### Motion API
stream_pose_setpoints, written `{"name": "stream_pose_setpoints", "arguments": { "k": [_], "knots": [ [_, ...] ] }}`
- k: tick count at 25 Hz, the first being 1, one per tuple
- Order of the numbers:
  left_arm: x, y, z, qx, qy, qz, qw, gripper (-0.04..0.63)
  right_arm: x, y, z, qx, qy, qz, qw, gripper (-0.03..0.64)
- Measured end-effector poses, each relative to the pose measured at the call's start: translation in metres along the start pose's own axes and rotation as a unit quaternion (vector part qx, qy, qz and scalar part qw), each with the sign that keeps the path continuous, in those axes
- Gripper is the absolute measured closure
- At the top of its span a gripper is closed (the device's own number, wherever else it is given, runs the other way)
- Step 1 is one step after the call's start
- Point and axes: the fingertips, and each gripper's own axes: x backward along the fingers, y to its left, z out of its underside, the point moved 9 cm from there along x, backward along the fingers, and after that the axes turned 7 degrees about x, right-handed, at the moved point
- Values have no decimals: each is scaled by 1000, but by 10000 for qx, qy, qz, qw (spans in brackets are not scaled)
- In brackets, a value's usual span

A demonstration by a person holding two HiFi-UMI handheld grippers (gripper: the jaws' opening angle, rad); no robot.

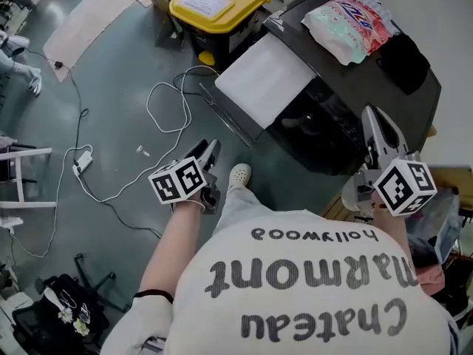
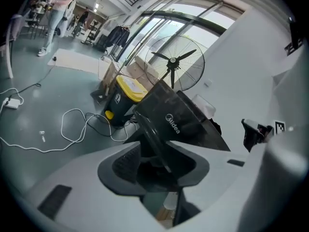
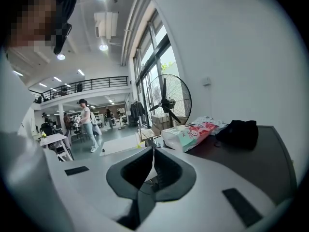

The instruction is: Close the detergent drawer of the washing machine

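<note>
The dark grey washing machine [image 1: 347,87] stands at the upper right of the head view, with its dark front opening [image 1: 318,135] facing me. I cannot pick out the detergent drawer on that front. My left gripper [image 1: 211,154] hangs low over the floor, left of the machine. In the left gripper view the left gripper [image 2: 166,149] is open with nothing between its jaws, and the machine's branded corner [image 2: 183,124] shows beyond them. My right gripper [image 1: 372,113] is at the machine's near right corner, jaws shut and empty. In the right gripper view the right gripper [image 3: 153,151] points across the machine's top [image 3: 260,153].
A detergent bag [image 1: 347,21] and a black cloth [image 1: 403,58] lie on the machine's top. A white panel [image 1: 262,80] lies beside the machine. A yellow-lidded bin [image 1: 214,6] stands behind it. White cables [image 1: 166,106] and a power strip [image 1: 81,161] trail over the floor. A fan [image 2: 174,62] stands by the window.
</note>
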Motion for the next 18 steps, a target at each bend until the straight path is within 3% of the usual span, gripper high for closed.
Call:
{"name": "stream_pose_setpoints", "arguments": {
  "k": [8, 14, 18],
  "knots": [
    [-52, 28, -21, 234, 787, 321, 9961, 416, -18, -1, -5, 127, 230, 414, 9988, 583],
    [-73, 31, -28, 770, 1008, 718, 9893, 413, -19, -7, -3, 48, 328, 789, 9963, 583],
    [-87, 32, -30, 788, 1139, 762, 9874, 413, -18, -13, -5, 49, 311, 981, 9947, 583]
  ]
}}
